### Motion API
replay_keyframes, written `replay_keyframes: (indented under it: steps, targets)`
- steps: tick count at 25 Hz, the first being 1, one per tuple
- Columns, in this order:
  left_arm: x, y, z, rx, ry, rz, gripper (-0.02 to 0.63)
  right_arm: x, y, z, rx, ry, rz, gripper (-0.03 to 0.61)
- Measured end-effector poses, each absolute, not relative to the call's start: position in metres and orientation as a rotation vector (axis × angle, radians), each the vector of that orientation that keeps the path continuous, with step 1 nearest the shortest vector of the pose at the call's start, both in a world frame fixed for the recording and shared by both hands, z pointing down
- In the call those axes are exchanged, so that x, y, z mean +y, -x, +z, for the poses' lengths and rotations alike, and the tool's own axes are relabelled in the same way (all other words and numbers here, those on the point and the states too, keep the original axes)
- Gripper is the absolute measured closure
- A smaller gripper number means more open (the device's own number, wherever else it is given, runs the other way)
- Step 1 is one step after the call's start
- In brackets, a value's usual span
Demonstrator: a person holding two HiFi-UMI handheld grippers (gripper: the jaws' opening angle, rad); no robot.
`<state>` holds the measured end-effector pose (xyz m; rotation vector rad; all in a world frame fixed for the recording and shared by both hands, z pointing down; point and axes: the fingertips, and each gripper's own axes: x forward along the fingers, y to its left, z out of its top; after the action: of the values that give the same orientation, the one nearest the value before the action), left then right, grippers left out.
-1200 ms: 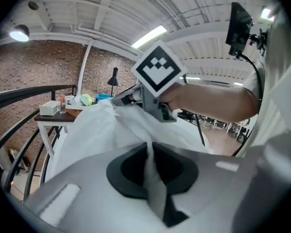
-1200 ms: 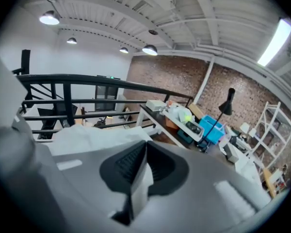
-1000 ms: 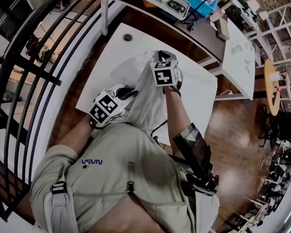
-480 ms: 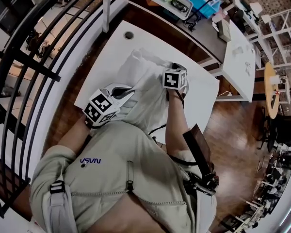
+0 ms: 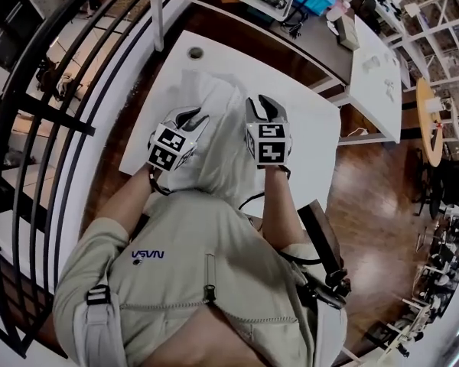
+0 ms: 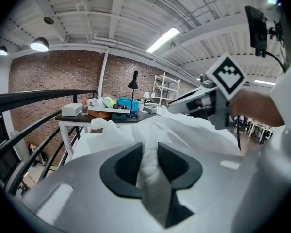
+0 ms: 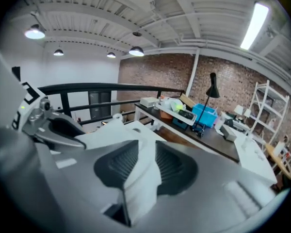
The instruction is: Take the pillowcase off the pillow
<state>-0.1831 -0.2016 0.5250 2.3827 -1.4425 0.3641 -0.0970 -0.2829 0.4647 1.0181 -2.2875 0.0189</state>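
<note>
Standing a little apart, the jaws of the left gripper [image 6: 149, 161] have just been opening, and a fold of the white pillowcase [image 5: 214, 132] sits loose between them. The right gripper [image 7: 145, 166] has just been opening too, with another fold of the same cloth between its jaws. The pillowcase lies bunched up on the white table [image 5: 310, 140], between the two grippers, close to the person.

Right claw [image 7: 146, 155], jaws just opening, pillowcase [image 7: 141, 188] fold between them
</note>
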Motion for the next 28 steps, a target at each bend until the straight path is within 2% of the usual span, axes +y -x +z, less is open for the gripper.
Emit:
replay_keyframes:
  steps: [4, 7, 12, 17, 28]
  targets:
    - [-0.201, 0.194, 0.517, -1.472, -2.375, 0.307, 0.494, -0.220, 0.089, 0.467, -2.314, -1.006, 0.084, 0.469]
    - [-0.192, 0.205, 0.506, -1.503, -2.390, 0.276, 0.530, -0.181, 0.082, 0.478, -2.282, -1.031, 0.129, 0.469]
    - [-0.162, 0.210, 0.504, -1.412, -2.403, 0.217, 0.526, -0.140, 0.087, 0.504, -2.188, -1.051, 0.181, 0.461]
    - [-0.134, 0.199, 0.525, -1.267, -2.390, 0.239, 0.472, -0.114, 0.099, 0.511, -2.152, -1.075, 0.224, 0.434]
    - [-0.063, 0.177, 0.537, -1.230, -2.289, 0.389, 0.346, -0.087, 0.096, 0.521, -2.227, -0.947, 0.119, 0.430]
